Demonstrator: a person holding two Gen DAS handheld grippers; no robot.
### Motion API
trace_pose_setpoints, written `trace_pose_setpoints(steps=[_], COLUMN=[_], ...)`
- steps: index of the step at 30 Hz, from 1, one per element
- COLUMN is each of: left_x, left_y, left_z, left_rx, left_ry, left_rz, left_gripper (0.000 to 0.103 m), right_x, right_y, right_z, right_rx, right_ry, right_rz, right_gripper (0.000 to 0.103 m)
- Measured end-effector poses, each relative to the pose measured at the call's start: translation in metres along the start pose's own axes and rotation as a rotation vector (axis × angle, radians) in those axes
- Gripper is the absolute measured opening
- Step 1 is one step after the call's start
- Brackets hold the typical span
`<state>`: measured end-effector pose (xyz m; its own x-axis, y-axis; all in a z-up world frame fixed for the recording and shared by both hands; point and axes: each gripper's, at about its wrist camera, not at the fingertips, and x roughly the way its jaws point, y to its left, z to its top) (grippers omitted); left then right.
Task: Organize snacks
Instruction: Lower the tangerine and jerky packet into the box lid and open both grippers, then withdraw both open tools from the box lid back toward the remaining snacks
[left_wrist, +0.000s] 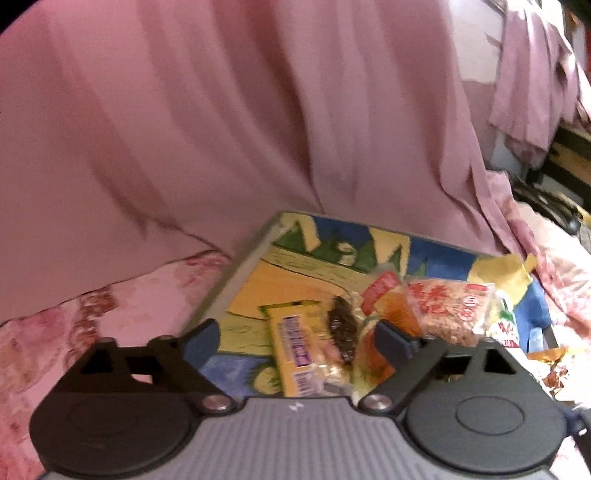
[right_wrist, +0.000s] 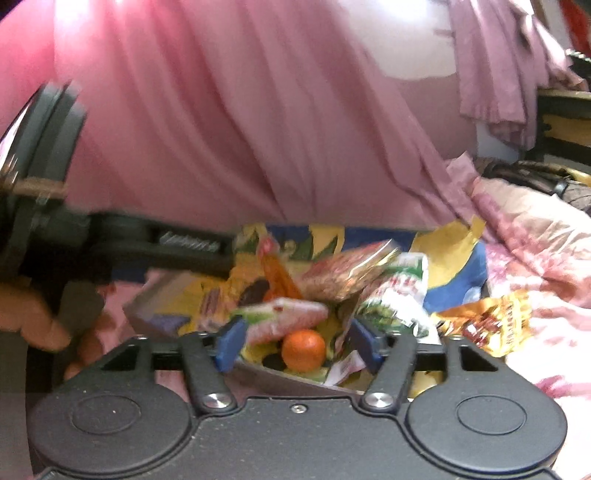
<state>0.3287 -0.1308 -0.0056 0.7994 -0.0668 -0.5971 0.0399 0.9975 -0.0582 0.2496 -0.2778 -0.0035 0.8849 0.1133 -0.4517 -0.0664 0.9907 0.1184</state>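
A shallow tray (left_wrist: 236, 273) with a cartoon print and a grey rim lies on the bed and holds a heap of snacks. In the left wrist view I see a yellow bar packet (left_wrist: 295, 350), a dark snack (left_wrist: 341, 328), an orange packet (left_wrist: 388, 306) and a clear bag with red writing (left_wrist: 450, 310). My left gripper (left_wrist: 297, 341) hangs open just above them, holding nothing. My right gripper (right_wrist: 297, 343) is open over the tray's near rim (right_wrist: 280, 380), with a small orange fruit (right_wrist: 303, 349) and a pink-and-green packet (right_wrist: 284, 317) beyond its pads, neither gripped.
A pink curtain (left_wrist: 221, 129) hangs close behind the tray. Flowered pink bedding (left_wrist: 74, 332) surrounds it. A golden packet (right_wrist: 491, 325) lies on the bedding to the right. The left gripper's dark body (right_wrist: 55, 147) and a hand (right_wrist: 29, 321) fill the right view's left side.
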Motion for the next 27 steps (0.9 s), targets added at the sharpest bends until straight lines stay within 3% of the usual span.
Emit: trace_pose_setpoints(steps=[6, 14, 21, 27], left_x=[-0.039, -0.104, -0.154, -0.174], left_y=[0.026, 0.061, 0.084, 0.094], left_z=[0.001, -0.019, -0.049, -0.073], left_rx=[-0.029, -0.072, -0.063, -0.019], left_ry=[-0.052, -0.1, -0.108, -0.093], left_rz=[0.042, 0.075, 0.091, 0.085], left_gripper=[0.102, 0.102, 0.102, 0.102], right_x=[-0.03, -0.07, -0.108, -0.133], right_y=[-0.004, 0.009, 0.035, 0.055], right_z=[0.009, 0.007, -0.002, -0.019], right_rx=[0.036, 0.021, -0.013, -0.064], right_ry=[-0.097, -0.136, -0.166, -0.15], right_rz=[-0.015, -0.006, 0.008, 0.029], right_gripper=[0.088, 0.102, 0.102, 0.102])
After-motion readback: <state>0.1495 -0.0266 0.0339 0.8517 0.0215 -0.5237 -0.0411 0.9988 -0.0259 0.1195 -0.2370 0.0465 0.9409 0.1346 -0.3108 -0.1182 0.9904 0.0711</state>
